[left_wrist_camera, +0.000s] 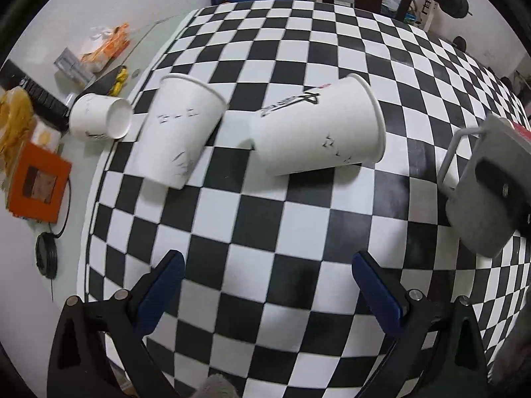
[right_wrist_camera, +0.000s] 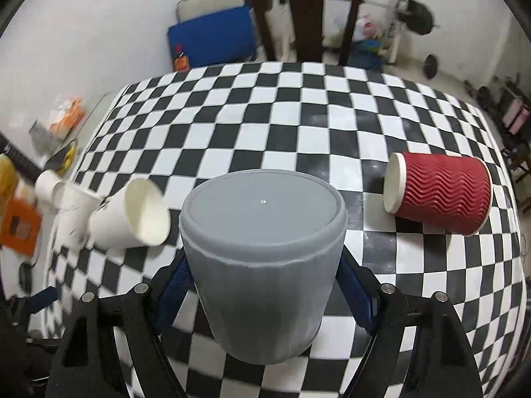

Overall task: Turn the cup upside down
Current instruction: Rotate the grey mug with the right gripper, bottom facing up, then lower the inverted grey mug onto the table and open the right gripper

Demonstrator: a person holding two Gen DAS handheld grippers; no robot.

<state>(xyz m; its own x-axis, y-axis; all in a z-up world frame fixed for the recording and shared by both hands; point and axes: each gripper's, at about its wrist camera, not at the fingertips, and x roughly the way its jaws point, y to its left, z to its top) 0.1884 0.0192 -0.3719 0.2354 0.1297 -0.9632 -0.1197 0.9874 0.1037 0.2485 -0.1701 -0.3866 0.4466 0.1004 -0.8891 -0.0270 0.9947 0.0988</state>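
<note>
Holding: the right gripper [right_wrist_camera: 262, 285] has its blue pads [right_wrist_camera: 174, 285] pressed on both sides of the grey cup [right_wrist_camera: 262, 252], and the cup's flat closed base faces up toward the camera, so it reads as already turned over.
Grey cup position: in the right wrist view it sits between the fingers with the checkered tablecloth [right_wrist_camera: 298, 132] behind it; I cannot tell whether its rim is touching the cloth or hanging just above.
Same cup from the other side: the left wrist view catches it at the far right edge as a grey body with a white handle [left_wrist_camera: 448, 156].
Left gripper [left_wrist_camera: 265, 285]: jaws spread wide, nothing between them, hovering over bare checks, well back from the cups.
Progress: for the grey cup, my read is the flip itself looks done; what remains is setting it down mouth-first and letting go.
Left to do, maybe: two white paper cups lie on their sides on the cloth, one [left_wrist_camera: 179, 132] beside the other [left_wrist_camera: 318, 126], and a third white cup [left_wrist_camera: 99, 117] lies off the cloth's left edge.
Red cup [right_wrist_camera: 438, 195]: a ribbed paper cup, also on its side, to the right of the grey one and apart from it.
Judgement: if every cup counts, most of the job is still ahead.
</note>
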